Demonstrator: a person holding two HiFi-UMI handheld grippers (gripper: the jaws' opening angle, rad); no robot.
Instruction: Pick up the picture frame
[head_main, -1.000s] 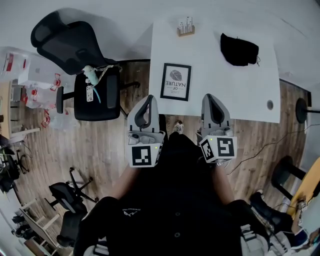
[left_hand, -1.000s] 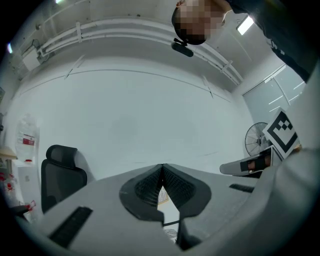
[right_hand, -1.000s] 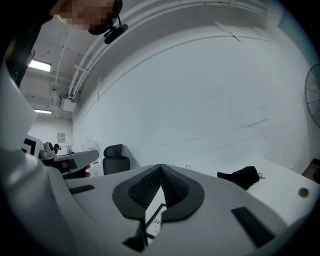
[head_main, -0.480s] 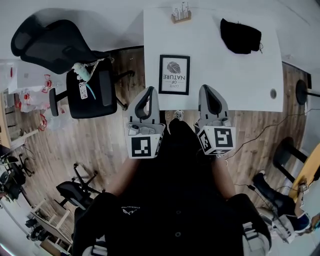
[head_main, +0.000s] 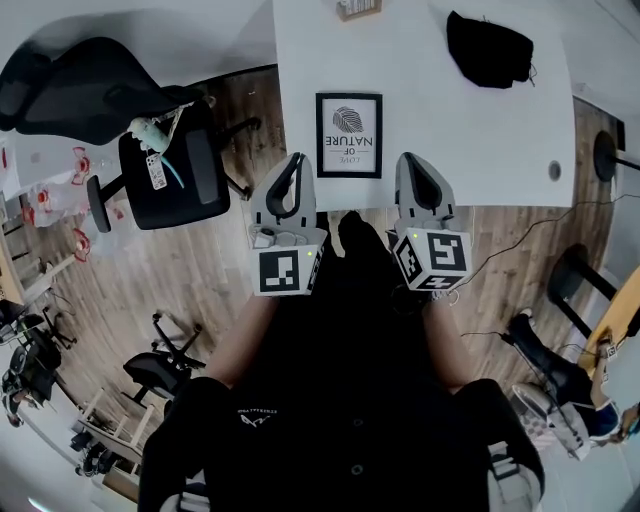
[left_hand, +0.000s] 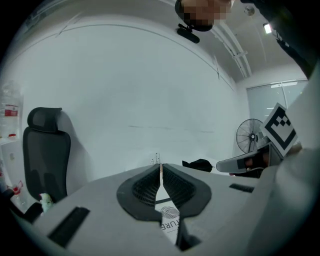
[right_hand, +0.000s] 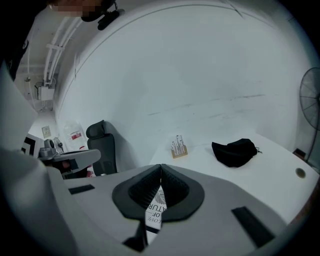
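Black-edged picture frame (head_main: 349, 135) with a white fingerprint print lies flat near the table's (head_main: 480, 150) front edge. The left gripper (head_main: 296, 160) and right gripper (head_main: 410, 160), jaws closed and empty, have advanced to flank it.

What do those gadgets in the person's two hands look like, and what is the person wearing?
They are two matching light-grey plastic tools. The left gripper and the right gripper each narrow to a rounded nose lined with black ribbed pads. At the back, each carries a white cube printed with black square markers. The person wears black clothing.
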